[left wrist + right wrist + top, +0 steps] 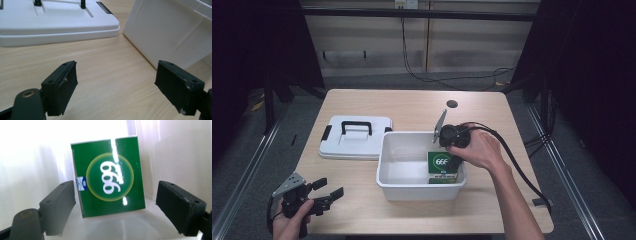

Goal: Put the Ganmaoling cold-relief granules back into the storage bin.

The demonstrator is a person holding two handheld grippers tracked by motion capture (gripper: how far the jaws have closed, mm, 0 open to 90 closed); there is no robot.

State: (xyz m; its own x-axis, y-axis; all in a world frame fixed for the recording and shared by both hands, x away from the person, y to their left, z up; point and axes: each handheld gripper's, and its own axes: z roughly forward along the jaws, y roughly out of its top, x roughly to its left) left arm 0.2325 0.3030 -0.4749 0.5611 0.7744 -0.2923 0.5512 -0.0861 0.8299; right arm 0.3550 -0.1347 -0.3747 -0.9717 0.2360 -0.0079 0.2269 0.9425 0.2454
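A green box [443, 167] printed with "999" in a yellow ring lies inside the white plastic bin [404, 187], against its right front corner. My right gripper [453, 159] reaches down into the bin over the box. In the right gripper view the green box [108, 180] sits between the jaws, which stand wide apart and clear of its sides, so the right gripper [116, 206] is open. My left gripper [328, 192] rests low at the table's front left, open and holding nothing; its black pads [63, 86] frame bare wood.
The bin's white lid [354, 137] with a black handle lies flat on the table left of the bin; the left gripper view shows the lid [57, 27] and the bin's outer wall [167, 32] ahead. A dark round hole [452, 104] marks the tabletop's back.
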